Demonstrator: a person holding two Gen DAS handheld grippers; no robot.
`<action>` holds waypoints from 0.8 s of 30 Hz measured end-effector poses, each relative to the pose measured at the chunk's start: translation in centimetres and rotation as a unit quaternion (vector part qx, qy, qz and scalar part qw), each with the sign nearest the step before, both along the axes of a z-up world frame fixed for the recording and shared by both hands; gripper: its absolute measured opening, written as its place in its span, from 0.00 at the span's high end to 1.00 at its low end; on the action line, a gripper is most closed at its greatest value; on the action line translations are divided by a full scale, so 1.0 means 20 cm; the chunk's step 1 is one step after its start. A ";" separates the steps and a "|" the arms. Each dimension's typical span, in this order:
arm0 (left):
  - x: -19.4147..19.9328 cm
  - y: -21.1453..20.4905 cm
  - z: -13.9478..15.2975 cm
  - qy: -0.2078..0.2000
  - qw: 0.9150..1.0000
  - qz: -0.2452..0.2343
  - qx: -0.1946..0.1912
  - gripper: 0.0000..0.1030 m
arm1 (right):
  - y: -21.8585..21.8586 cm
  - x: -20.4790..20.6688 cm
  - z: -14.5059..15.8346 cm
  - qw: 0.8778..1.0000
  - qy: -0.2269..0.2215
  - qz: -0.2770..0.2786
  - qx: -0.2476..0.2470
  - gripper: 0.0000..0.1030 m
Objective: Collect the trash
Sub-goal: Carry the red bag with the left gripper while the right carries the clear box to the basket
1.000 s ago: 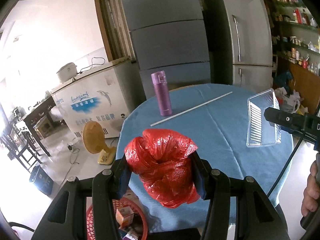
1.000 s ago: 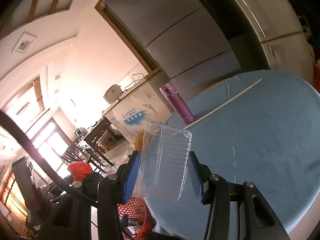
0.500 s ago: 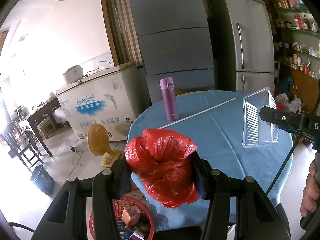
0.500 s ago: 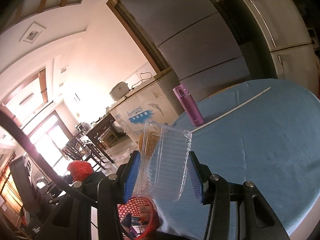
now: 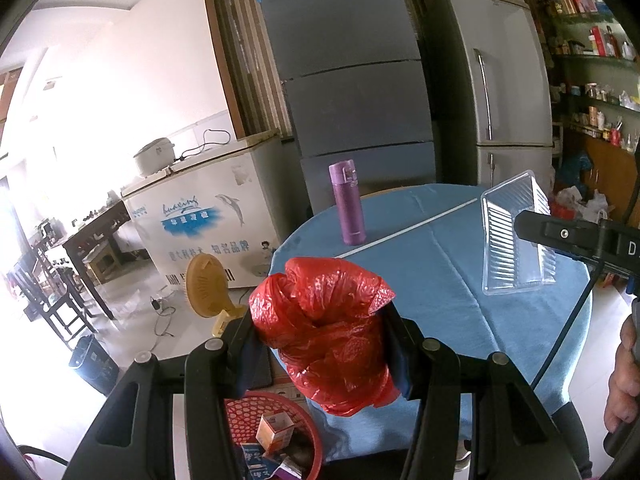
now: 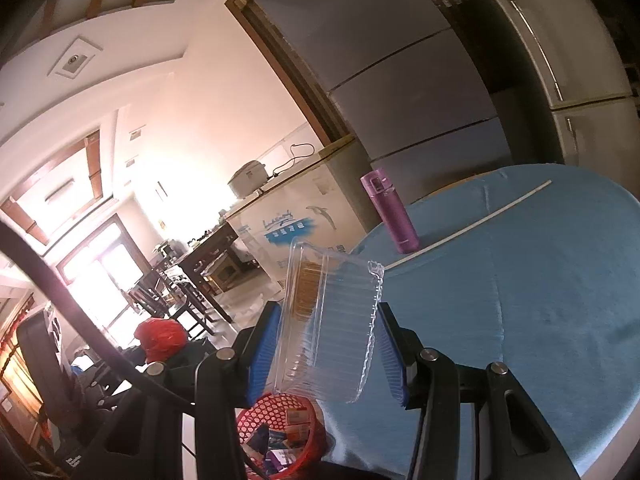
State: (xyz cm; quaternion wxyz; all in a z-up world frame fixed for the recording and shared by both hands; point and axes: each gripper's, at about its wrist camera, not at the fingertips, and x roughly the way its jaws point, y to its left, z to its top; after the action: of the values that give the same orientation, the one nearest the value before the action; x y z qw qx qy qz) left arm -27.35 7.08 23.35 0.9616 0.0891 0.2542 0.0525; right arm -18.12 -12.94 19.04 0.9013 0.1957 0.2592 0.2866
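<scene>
My left gripper (image 5: 320, 340) is shut on a crumpled red plastic bag (image 5: 324, 328), held off the near edge of the round blue table (image 5: 440, 272). My right gripper (image 6: 326, 348) is shut on a clear ribbed plastic tray (image 6: 332, 328), also seen from the left wrist as the tray (image 5: 512, 248) at the right. Below both grippers, on the floor by the table, stands a red mesh basket (image 5: 248, 416) holding small boxes; the same basket (image 6: 256, 416) shows in the right wrist view. The red bag (image 6: 160, 334) appears small at the lower left there.
A purple flask (image 5: 347, 208) and a long white stick (image 5: 408, 228) sit on the table. Behind stand a grey fridge (image 5: 360, 92), a silver fridge (image 5: 496, 92) and a white chest freezer (image 5: 200, 216). A yellow fan (image 5: 208, 288) and a dark bin (image 5: 94, 364) are on the floor. A hand (image 5: 624, 376) shows at right.
Both grippers have drawn back from the table with their loads, and the red basket below has come further into view. Neither grip has changed.
</scene>
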 end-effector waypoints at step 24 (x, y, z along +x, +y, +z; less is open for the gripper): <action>-0.07 0.11 -0.01 -0.001 1.000 0.022 0.004 0.47 | 0.14 0.00 0.00 0.999 0.000 0.045 -0.020 0.51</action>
State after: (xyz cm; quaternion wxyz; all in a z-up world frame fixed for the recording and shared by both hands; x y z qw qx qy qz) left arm -28.73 9.21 23.11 0.9603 0.0870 0.2546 0.0743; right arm -18.04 -10.10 19.10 0.8912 0.1655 0.2734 0.3218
